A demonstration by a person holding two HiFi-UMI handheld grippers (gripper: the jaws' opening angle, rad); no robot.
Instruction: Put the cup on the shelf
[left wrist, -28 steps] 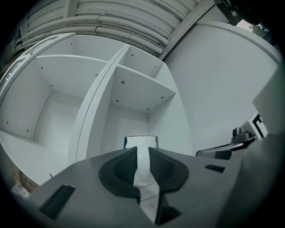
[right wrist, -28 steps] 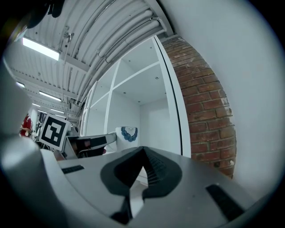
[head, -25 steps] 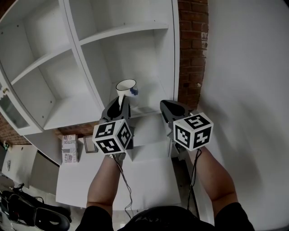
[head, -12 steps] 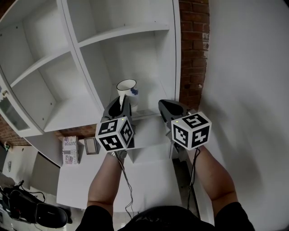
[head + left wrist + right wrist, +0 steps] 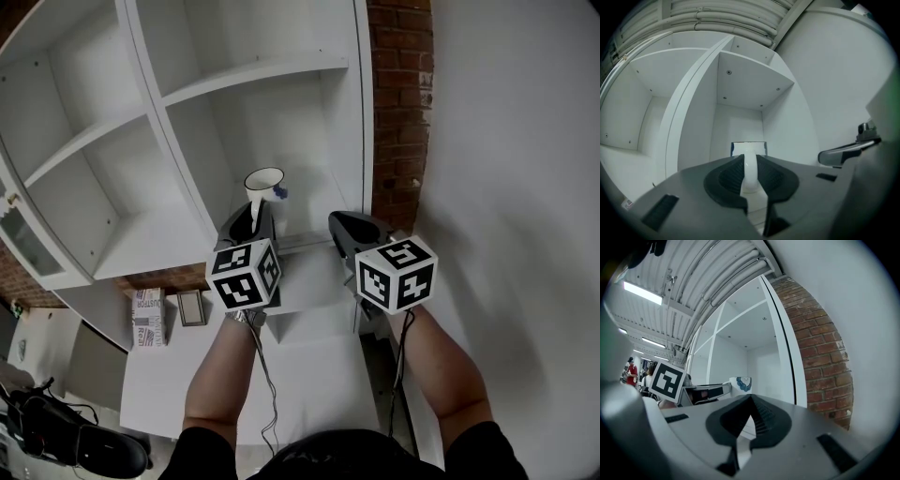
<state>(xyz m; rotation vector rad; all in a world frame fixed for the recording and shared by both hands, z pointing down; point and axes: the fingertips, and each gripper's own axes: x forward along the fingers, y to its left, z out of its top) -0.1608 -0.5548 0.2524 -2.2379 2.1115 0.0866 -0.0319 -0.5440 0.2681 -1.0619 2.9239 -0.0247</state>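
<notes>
A white cup (image 5: 264,187) with a blue pattern hangs upright in front of the white shelf unit (image 5: 253,70), at the mouth of its lower right compartment. My left gripper (image 5: 251,217) is shut on the cup's handle (image 5: 750,168); in the left gripper view the cup's body (image 5: 748,147) stands just past the pads. My right gripper (image 5: 349,225) is beside it on the right, shut with nothing in it, its fingertips meeting in the right gripper view (image 5: 749,416). That view also shows the cup (image 5: 740,384) and the left gripper (image 5: 710,391) at its left.
A brick pillar (image 5: 401,112) borders the shelf unit on the right, with a plain white wall (image 5: 516,187) beyond it. A printed box (image 5: 147,314) and a small frame (image 5: 190,307) lie on a lower white surface at the left. Dark gear (image 5: 56,441) sits at the bottom left.
My left gripper and the cup have shifted slightly right and toward the shelf. The right gripper has stayed where it was.
</notes>
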